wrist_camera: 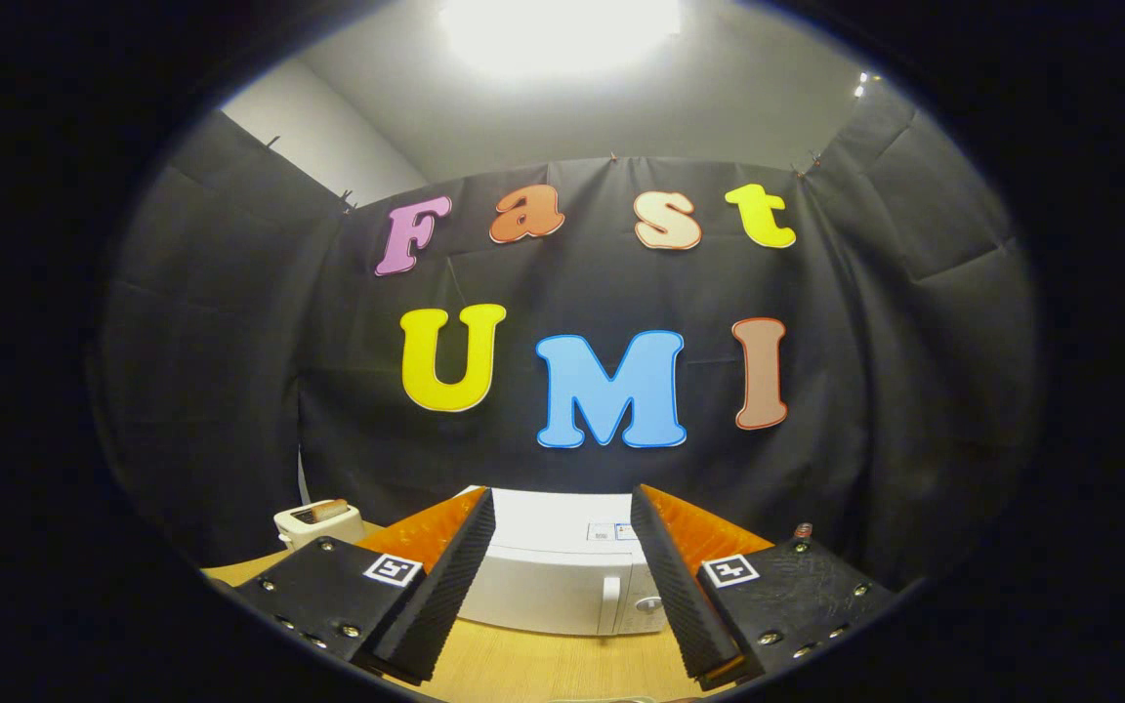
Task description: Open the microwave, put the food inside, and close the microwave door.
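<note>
Microwave, white boxy metal one [562,571], sits on the light wooden tabletop [533,669] against the booth's black cloth wall, beyond the fingers and framed in the gap between them. Door is shut; a white vertical handle [609,603] stands toward its right side, next to a round knob [648,604] on the control panel. Gripper [562,586] held high and level, fingers spread wide, nothing between the black ribbed pads [445,586], jaws released and well short of the microwave. Food for the task can't be picked out with certainty. Off to the left of the microwave, a cream toaster [318,522] holds a brownish slice in its slot.

Step in hand, as I judge it: approach to open the door. To do it well, drop lower, come in square to the front, line one finger behind the handle, then pull along the door's swing arc, not straight back. Risk: hooking the knob instead, or dragging the whole unit forward.
</note>
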The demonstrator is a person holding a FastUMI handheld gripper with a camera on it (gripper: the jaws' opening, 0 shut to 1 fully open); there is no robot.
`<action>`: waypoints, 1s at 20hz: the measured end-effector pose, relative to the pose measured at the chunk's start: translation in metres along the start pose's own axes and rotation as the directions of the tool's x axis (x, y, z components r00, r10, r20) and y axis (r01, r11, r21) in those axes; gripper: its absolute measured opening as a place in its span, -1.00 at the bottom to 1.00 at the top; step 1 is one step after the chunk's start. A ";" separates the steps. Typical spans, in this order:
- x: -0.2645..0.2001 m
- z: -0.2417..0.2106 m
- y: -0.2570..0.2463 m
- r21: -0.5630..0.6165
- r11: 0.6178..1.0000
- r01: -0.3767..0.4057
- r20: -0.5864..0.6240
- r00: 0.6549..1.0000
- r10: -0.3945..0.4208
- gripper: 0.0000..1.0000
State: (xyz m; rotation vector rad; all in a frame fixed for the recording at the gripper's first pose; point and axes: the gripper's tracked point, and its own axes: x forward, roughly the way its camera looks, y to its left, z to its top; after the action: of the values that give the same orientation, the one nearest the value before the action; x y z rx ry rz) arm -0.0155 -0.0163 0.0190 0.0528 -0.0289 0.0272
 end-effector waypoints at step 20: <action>0.061 -0.151 -0.042 0.005 0.998 0.056 -0.083 0.995 -0.055 0.78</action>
State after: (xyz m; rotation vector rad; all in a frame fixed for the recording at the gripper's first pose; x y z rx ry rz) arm 0.0512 -0.0490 -0.1318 0.0594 0.0554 -0.0264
